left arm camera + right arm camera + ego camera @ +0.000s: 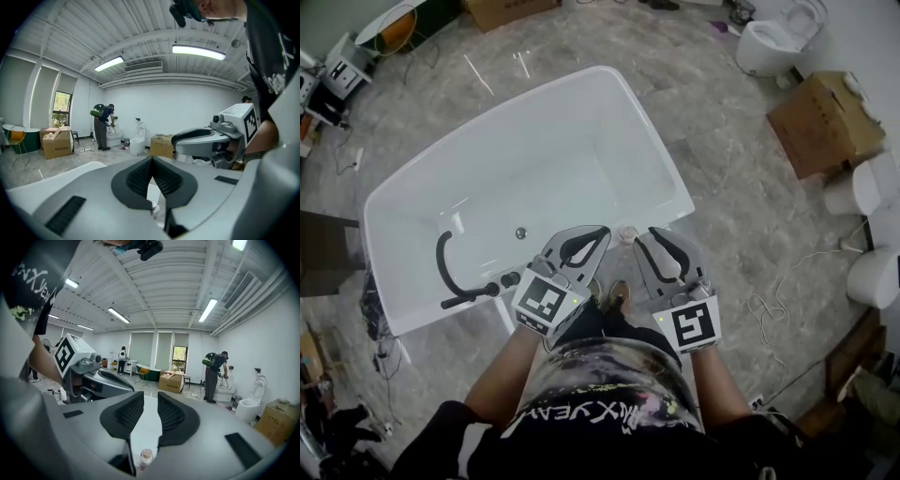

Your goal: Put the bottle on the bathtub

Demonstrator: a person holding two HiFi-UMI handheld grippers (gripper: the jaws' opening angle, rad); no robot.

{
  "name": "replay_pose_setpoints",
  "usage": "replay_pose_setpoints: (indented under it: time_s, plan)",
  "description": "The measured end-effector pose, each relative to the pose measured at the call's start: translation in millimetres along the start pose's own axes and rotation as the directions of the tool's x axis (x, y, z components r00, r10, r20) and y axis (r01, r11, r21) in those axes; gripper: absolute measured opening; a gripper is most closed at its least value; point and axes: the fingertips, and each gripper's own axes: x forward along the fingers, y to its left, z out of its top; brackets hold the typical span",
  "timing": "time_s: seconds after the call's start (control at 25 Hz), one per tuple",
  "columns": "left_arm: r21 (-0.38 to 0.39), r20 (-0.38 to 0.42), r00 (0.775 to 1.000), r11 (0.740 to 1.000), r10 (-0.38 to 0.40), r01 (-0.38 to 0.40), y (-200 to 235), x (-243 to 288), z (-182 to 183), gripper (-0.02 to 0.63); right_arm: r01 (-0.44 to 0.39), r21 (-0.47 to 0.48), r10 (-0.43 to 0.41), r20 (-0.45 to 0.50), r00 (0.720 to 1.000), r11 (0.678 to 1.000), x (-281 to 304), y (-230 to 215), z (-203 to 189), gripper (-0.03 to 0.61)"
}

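Observation:
A white bathtub point(412, 192) fills the middle of the head view. A small clear bottle point(627, 234) with a pale cap stands upright on the tub's near rim, between the two grippers' tips. The left gripper point(595, 239) sits just left of it, its jaws shut on nothing, the pads meeting at the tip point(152, 164). Just right of the bottle, the right gripper point(661, 242) keeps a narrow empty gap point(150, 401) between its pads. Both gripper views show the bottle point(146, 458) low beneath the jaws, with only a small part point(153, 206) visible from the left.
A black faucet point(455, 272) stands on the tub's left rim, and a drain point(521, 232) shows inside. A cardboard box point(825, 122) and toilets point(778, 37) stand at the right, cables point(769, 314) lie on the floor. A person with a backpack point(215, 376) works far off.

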Motion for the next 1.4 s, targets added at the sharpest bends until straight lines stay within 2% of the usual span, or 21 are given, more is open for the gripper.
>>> replay_pose_setpoints:
  time_s: [0.12, 0.24, 0.6, 0.92, 1.4]
  plan:
    - [0.008, 0.014, 1.000, 1.000, 0.007, -0.007, 1, -7, 12, 0.011, 0.009, 0.009, -0.009, 0.035, 0.999, 1.000, -5, 1, 19, 0.035]
    - [0.017, 0.025, 1.000, 1.000, 0.005, -0.006, 2, -13, 21, 0.011, 0.001, 0.007, -0.002, 0.066, 0.998, 1.000, -6, 5, 36, 0.002]
    - [0.037, 0.048, 0.999, 0.999, 0.014, -0.015, 0, -29, 37, 0.010, -0.035, -0.033, 0.037, 0.077, 0.996, 0.999, -7, 15, 58, 0.000]
    - [0.053, 0.045, 0.999, 0.999, -0.008, 0.005, 2, -40, 37, 0.009, -0.020, -0.056, 0.025, 0.091, 0.996, 0.998, -2, 19, 71, 0.000]
    - [0.056, 0.046, 0.998, 0.998, -0.042, 0.039, 7, -28, 39, 0.011, -0.038, -0.081, 0.046, 0.098, 0.994, 0.996, 6, 13, 76, 0.000]
